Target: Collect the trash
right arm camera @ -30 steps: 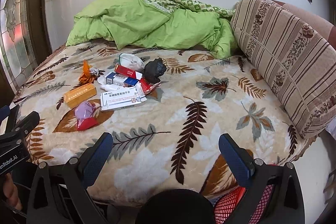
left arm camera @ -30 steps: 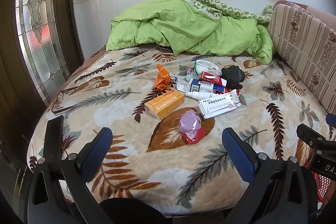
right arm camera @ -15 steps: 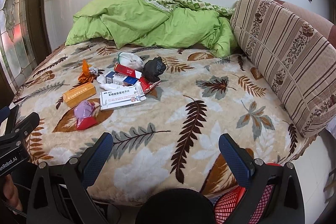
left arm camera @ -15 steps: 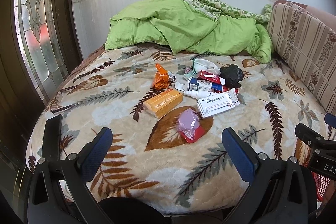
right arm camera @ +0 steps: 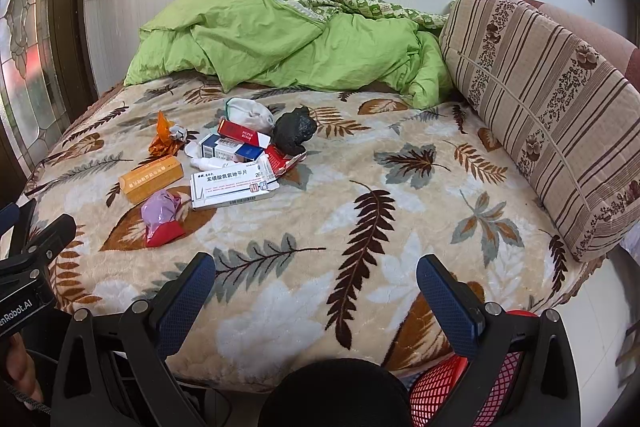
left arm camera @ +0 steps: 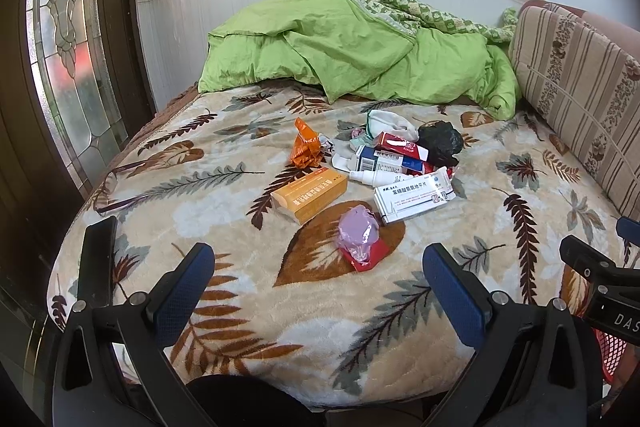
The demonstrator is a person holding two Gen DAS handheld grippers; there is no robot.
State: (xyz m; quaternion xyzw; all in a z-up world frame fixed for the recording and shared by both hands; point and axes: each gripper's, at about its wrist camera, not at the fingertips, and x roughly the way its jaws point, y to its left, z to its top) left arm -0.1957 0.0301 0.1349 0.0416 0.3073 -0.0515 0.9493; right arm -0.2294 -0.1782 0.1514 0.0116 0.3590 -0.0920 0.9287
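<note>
Meanwhile both hand-held grippers (left arm camera: pixel 318 281) (right arm camera: pixel 316 289) gape empty; the orange box (left arm camera: pixel 309 193) lies flat, angled up-right.

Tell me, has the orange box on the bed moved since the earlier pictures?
No. The orange box lies beside the same brown leaf of the blanket as before; only the camera shifted slightly.

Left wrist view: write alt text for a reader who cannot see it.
A cluster of trash lies mid-bed on a leaf-patterned blanket: an orange box, a white medicine box, a pink-and-red wrapper, a black bag. The open left claw frames it from below, empty. A green duvet is heaped behind.
</note>
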